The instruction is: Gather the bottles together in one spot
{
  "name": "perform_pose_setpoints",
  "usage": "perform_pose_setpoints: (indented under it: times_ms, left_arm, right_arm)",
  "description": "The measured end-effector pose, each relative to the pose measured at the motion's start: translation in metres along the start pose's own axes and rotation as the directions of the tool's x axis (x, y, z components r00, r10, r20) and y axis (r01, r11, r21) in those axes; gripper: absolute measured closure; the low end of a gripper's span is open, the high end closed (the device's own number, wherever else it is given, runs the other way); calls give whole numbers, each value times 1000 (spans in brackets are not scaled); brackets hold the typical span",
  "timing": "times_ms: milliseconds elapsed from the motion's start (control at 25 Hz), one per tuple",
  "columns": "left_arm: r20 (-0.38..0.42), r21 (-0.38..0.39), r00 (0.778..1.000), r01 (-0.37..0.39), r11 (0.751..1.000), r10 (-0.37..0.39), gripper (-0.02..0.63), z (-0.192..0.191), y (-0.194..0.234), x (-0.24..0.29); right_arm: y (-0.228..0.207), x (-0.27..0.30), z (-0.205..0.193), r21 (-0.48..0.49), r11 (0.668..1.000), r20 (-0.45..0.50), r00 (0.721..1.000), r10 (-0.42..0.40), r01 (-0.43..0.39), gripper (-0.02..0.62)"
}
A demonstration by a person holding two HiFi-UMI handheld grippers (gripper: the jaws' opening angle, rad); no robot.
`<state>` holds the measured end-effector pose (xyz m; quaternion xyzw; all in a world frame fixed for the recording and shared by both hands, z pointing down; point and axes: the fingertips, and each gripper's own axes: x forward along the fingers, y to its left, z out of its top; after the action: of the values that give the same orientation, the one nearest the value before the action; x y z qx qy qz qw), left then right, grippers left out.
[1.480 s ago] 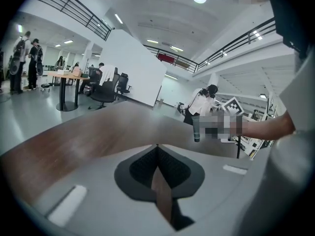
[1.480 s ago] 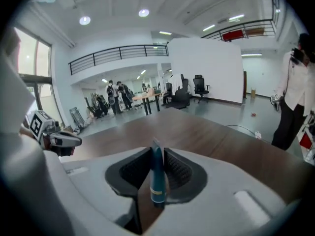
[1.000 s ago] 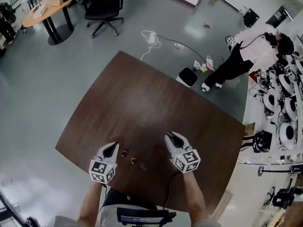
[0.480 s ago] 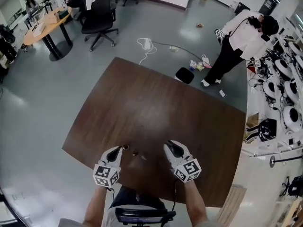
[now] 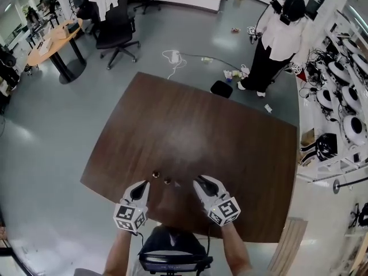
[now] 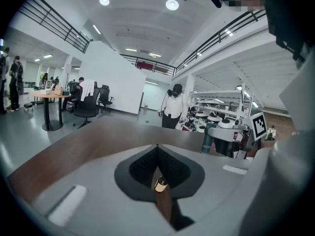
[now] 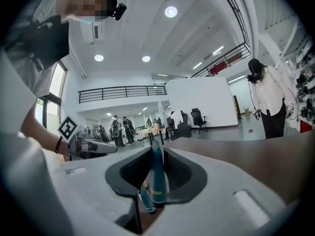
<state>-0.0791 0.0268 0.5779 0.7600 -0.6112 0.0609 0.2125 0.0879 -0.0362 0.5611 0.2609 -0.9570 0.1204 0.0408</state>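
Three bottles, near table edge; one carried.
Right gripper [image 7: 156, 154] is clamped mid-body on a slim teal bottle [image 7: 157, 181], judged light, rigid and slippery. Left gripper [image 6: 157, 149] is pressed together on nothing. Beyond, two small bottles [image 5: 155, 174] are stood side by side on the table [image 5: 201, 125]. Teal colour is shown by the gripper views only, spacing by the head view.

The table [image 5: 190, 125] has a dark brown wood-grain top, smooth with a dull sheen under the ceiling lights, and the grey floor [image 5: 63, 137] around it is polished enough to mirror them. The left gripper [image 5: 143, 184] and right gripper [image 5: 198, 180] have matt, pale grey plastic shells and black ribbed pads [image 6: 140, 167] that look rubbery. The teal bottle [image 7: 156, 176] is smooth and glossy with a gold band, and the small bottle [image 6: 160, 183] shows a shiny golden surface.
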Motion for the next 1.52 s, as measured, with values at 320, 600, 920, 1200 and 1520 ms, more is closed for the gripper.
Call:
perform_pose_setpoints:
  times_ms: [320, 600, 920, 1200, 1520]
  left_arm:
    - [-37, 20, 998, 58, 998, -57, 604, -17, 5, 0]
    - [-44, 9, 997, 71, 997, -70, 604, -29, 6, 12]
    - [-59, -4, 996, 70, 998, -70, 604, -42, 5, 19]
    - [-74, -15, 995, 60, 998, -61, 604, -54, 8, 18]
    - [-96, -14, 993, 62, 998, -63, 604, -62, 12, 14]
  right_arm:
    - [9, 3, -21, -31, 998, 19, 999, -48, 49, 517]
    - [5, 9, -52, -61, 998, 9, 999, -34, 34, 518]
    - [10, 13, -80, -73, 997, -23, 1000, 13, -15, 518]
    - [19, 21, -91, -74, 996, -23, 998, 50, -52, 518]
    - [26, 22, -100, -82, 994, -20, 998, 68, -69, 518]
